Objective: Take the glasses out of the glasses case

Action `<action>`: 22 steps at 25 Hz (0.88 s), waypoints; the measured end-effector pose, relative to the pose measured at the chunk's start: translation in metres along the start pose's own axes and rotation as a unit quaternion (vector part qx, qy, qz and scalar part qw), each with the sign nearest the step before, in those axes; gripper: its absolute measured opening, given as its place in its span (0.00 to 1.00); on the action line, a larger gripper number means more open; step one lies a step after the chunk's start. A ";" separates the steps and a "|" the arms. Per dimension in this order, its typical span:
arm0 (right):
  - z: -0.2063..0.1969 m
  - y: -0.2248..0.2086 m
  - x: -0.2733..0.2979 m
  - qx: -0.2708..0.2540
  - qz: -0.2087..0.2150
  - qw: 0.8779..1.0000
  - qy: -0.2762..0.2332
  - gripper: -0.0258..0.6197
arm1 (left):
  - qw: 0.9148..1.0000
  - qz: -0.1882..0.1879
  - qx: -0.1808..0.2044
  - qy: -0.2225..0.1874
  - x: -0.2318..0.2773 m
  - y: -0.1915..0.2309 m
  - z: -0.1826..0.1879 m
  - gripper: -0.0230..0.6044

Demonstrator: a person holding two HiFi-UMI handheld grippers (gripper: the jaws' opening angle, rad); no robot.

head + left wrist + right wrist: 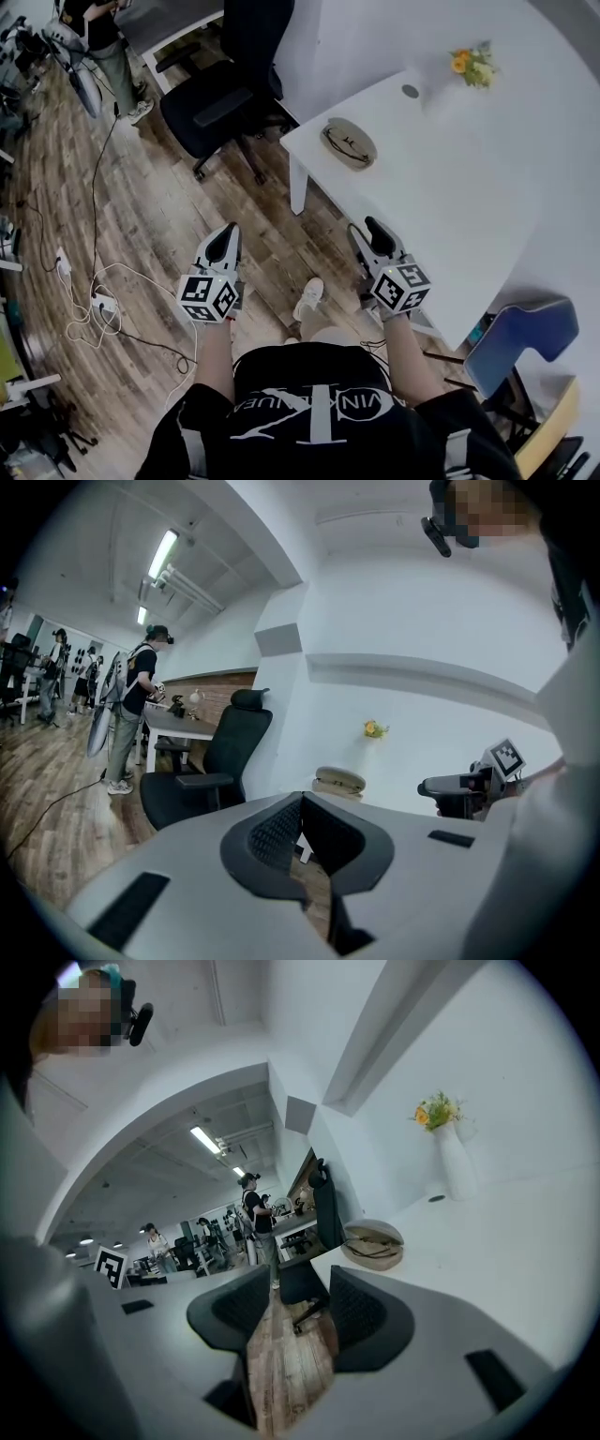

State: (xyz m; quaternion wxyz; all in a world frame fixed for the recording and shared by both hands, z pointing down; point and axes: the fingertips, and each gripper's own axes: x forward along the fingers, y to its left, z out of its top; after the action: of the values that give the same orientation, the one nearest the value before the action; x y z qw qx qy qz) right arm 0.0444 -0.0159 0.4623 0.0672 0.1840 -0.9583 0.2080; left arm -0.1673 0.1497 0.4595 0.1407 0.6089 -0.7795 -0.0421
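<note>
Right gripper (373, 230) has its fingers spread wide with just floor showing between them. Left gripper (225, 234) has its fingers pressed together at the tips, holding nothing. The glasses case (363, 161) sits open on the white table (450, 197), well ahead of the right fingers and a bit off to their right (glasses (347, 142) lying inside it).

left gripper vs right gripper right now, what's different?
1. Jaws: the left gripper's tips meet, so it is shut; the right gripper's stand apart, with the wooden floor showing between them.
2. Place: in the head view the left gripper hangs over the floor, well off the table; the right gripper is close beside the table's near edge.
Shared: both are empty, and both are short of the glasses case on the table.
</note>
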 end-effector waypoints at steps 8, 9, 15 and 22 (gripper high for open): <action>0.013 -0.038 0.041 0.019 -0.003 1.000 0.010 0.33 | 1.000 -0.020 0.002 0.023 0.071 -0.005 0.003 0.06; 0.015 -0.042 0.046 0.021 -0.003 1.000 0.011 0.33 | 0.999 -0.022 0.002 0.024 0.080 -0.005 0.005 0.06; 0.020 -0.068 0.069 0.034 0.005 0.999 0.015 0.33 | 0.998 -0.042 0.009 0.036 0.131 -0.017 0.006 0.06; 0.018 -0.077 0.093 0.045 0.023 0.998 0.021 0.33 | 0.997 -0.064 0.017 0.042 0.172 -0.028 0.008 0.06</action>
State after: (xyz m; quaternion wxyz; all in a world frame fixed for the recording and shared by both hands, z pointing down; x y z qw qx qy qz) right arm -0.0127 -0.1193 0.4939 0.0741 0.1605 -0.9502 0.2566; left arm -0.1812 -0.0238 0.4739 0.1599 0.6610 -0.7331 -0.0128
